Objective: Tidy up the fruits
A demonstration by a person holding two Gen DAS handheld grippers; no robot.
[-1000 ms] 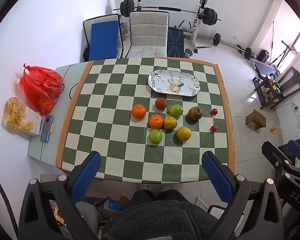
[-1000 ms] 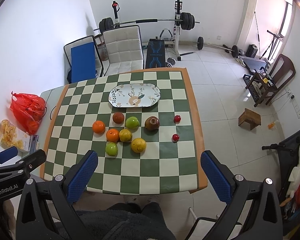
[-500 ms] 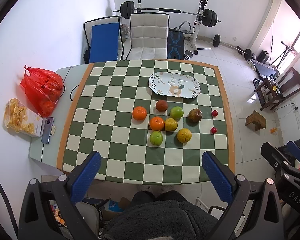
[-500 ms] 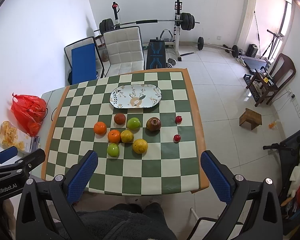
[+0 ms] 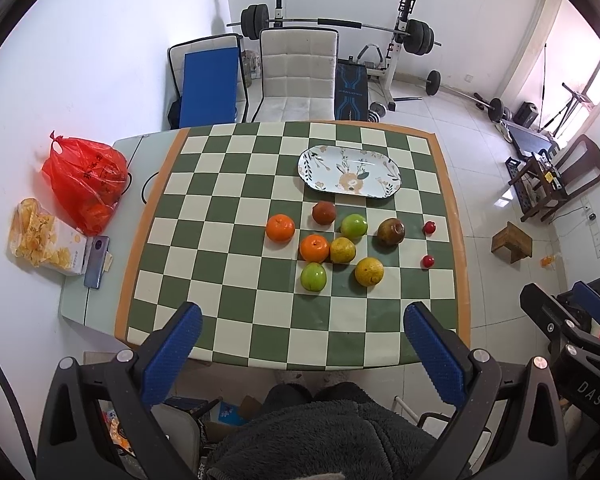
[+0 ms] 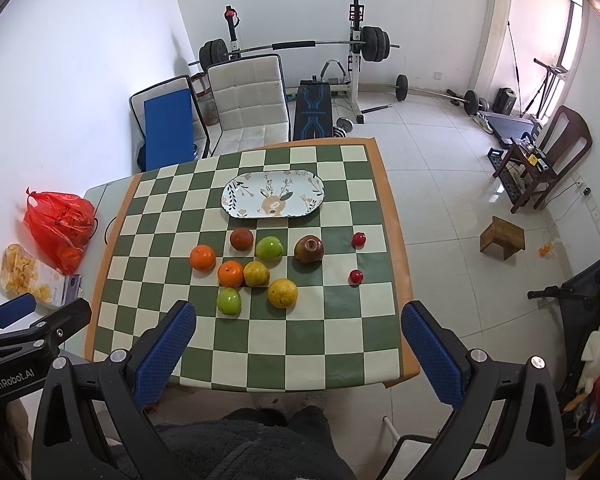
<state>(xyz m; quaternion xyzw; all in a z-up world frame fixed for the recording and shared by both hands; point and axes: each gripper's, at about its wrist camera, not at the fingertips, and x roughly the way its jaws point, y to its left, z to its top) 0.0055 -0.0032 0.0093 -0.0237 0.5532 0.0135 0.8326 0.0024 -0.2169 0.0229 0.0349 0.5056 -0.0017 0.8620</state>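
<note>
— Left wrist view: what is the left gripper [image 5: 302,334] doing?

— It is hanging high over the near edge of the checkered table [image 5: 260,184], its blue pads [image 5: 172,354] spread wide and gripping nothing.

— And the right gripper [image 6: 300,330]?

— Likewise hanging above the near edge with its tongs spread wide apart, nothing between them.

— Where is the fruit sitting?

— All of it is lying on the cloth, just in front of the plate [image 5: 350,172], which is sitting toward the far side. One orange [image 5: 280,228] is lying to the left; a second orange [image 5: 314,248] is touching a yellow pear [image 5: 343,250]. A dark red fruit [image 5: 324,213] is sitting nearest the plate, with a green apple [image 5: 354,226] beside it. A brown fruit [image 5: 391,231] is resting to the right of that. Nearest the grippers, a second green apple [image 5: 313,276] and a yellow orange [image 5: 369,271] are lying apart.

— Anything smaller?

— Two small red fruits [image 5: 429,227] are sitting near the right edge, one behind the other.

— And off the cloth?

— A red bag [image 5: 84,184], a snack pack [image 5: 44,240] and a phone [image 5: 96,256] are resting on the bare left strip.
</note>
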